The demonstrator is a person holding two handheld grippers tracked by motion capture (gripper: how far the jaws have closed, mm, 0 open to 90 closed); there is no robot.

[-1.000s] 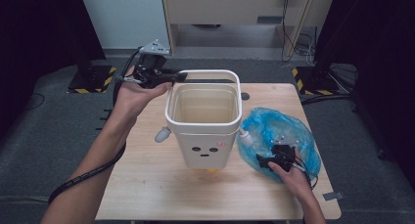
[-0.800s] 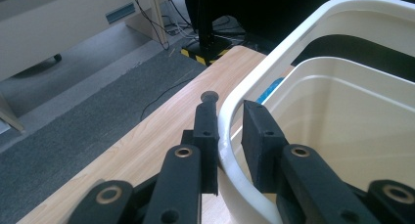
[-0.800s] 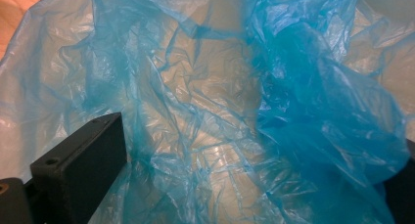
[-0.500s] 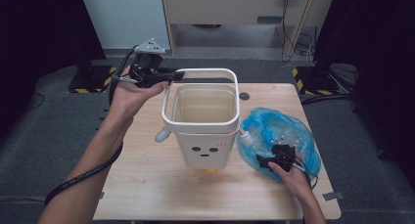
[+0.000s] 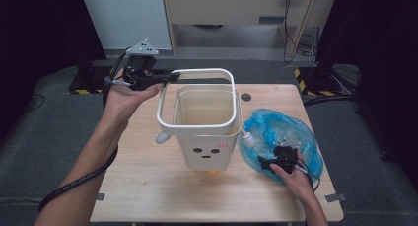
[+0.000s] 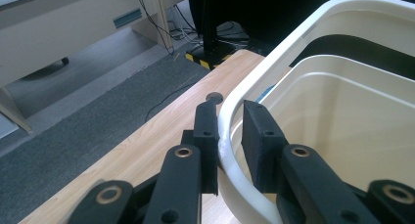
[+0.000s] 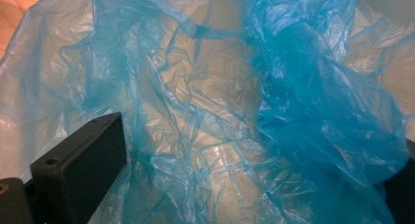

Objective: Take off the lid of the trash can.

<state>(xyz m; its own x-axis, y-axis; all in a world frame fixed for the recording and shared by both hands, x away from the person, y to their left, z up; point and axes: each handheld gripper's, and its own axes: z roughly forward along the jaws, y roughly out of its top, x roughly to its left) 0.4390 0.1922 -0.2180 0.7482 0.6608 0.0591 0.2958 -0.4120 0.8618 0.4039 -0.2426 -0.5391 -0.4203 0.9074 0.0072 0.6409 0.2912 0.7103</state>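
While left gripper (image 6: 229, 136) jaws pinch bin's white rim ring (image 6: 254, 82), right gripper (image 5: 276, 159) jaws spread over blue bag (image 7: 220, 111).

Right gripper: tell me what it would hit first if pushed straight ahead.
Probably the blue plastic bag: the right gripper has its jaws set wide, the crumpled film bunched between and ahead of them. Depth is unclear.

Wooden table (image 5: 148, 196) w/ a round dark grommet hole (image 5: 246, 96) near its far edge. Grey carpet floor (image 5: 49, 137) around it. Beyond: pale cabinet (image 5: 222, 9) w/ cables (image 5: 291, 23) hanging at its right, black stand bases w/ yellow-black hazard tape (image 5: 79, 91) on both sides. Grey tape bits, probably, at table's near corners (image 5: 335, 198).
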